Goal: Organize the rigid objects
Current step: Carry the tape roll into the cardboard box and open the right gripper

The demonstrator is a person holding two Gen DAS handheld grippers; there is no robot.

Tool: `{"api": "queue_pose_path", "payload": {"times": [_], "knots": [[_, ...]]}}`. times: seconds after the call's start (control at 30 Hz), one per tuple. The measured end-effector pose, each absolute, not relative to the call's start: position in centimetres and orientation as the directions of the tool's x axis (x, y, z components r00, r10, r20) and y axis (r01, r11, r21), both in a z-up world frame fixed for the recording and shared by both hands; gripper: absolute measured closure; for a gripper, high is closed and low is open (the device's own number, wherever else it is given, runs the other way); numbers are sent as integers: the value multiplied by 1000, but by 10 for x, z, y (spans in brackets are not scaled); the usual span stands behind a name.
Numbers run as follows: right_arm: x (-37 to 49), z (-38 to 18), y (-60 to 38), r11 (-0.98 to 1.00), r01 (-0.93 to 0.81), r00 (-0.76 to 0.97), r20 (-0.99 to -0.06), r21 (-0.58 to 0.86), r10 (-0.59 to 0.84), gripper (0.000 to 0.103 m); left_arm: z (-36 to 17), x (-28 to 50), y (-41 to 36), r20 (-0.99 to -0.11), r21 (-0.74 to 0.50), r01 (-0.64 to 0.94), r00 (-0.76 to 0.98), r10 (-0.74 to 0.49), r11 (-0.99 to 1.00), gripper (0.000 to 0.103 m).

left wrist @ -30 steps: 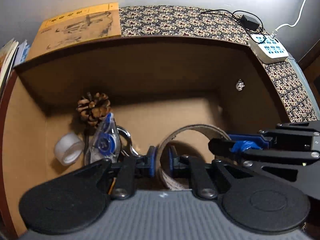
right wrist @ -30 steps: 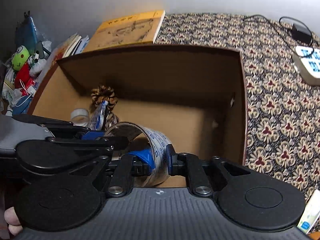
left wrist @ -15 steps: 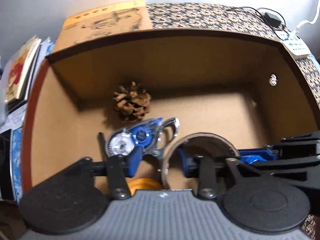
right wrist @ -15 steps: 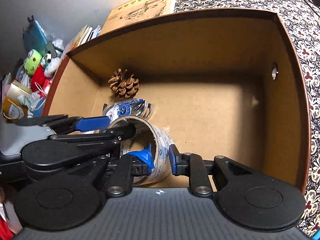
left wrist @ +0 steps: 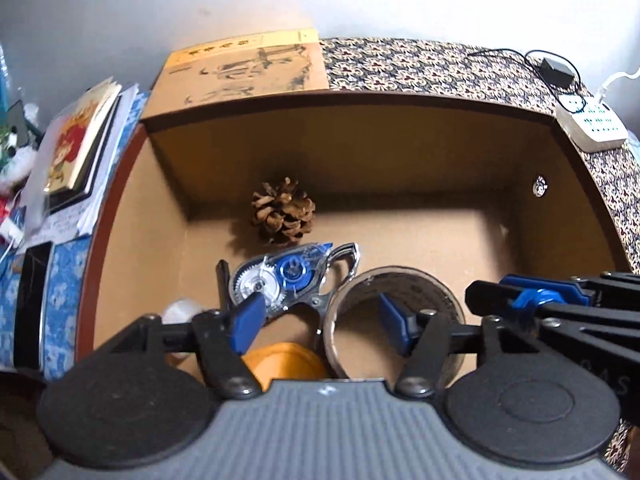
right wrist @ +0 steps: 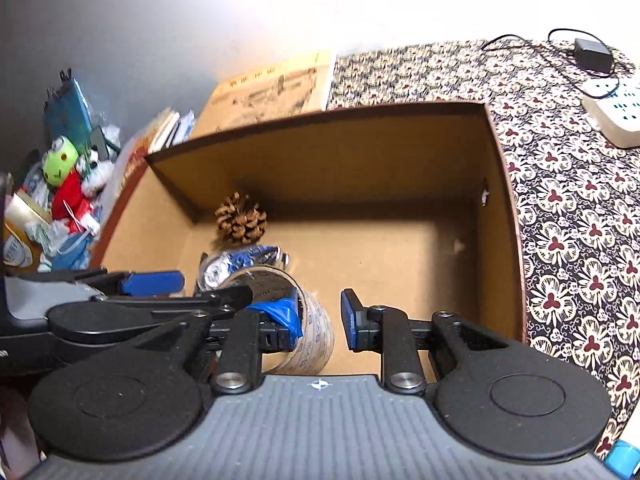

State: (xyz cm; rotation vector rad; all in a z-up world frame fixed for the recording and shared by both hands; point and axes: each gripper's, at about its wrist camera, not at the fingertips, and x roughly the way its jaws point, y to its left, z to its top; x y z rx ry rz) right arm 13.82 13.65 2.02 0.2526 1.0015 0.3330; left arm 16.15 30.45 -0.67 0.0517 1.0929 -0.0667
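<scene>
Left wrist: left tool [left wrist: 320,320] spread, one finger inside tape roll [left wrist: 394,320] | right tool [right wrist: 320,320] spread, straddling roll wall | pine cone [left wrist: 283,211] in cardboard box [left wrist: 360,152]

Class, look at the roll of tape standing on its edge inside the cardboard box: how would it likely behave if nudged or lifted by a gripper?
The tape roll stands on its curved rim, so a sideways nudge would probably set it rolling or tip it flat. Its hollow ring shape suggests it is light yet stiff. The printed outer band looks smooth, so the pads might slip.
</scene>
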Motion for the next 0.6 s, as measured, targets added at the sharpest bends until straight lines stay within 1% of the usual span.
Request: {"api": "queue_pose_path", "payload": {"times": [0.2, 0.3, 0.6], "knots": [[120, 29, 137, 937, -141, 570, -747, 320, 341, 97, 2, 146, 301, -879, 56, 73, 476, 15, 996, 41], [111, 34, 137, 935, -149, 588, -731, 322, 346, 96, 8, 135, 300, -868, 68, 68, 496, 26, 995, 41], [80, 52, 143, 943, -168, 648, -689, 288, 326, 95, 30, 106, 307, -833, 57, -3, 551, 49, 998, 41]]}}
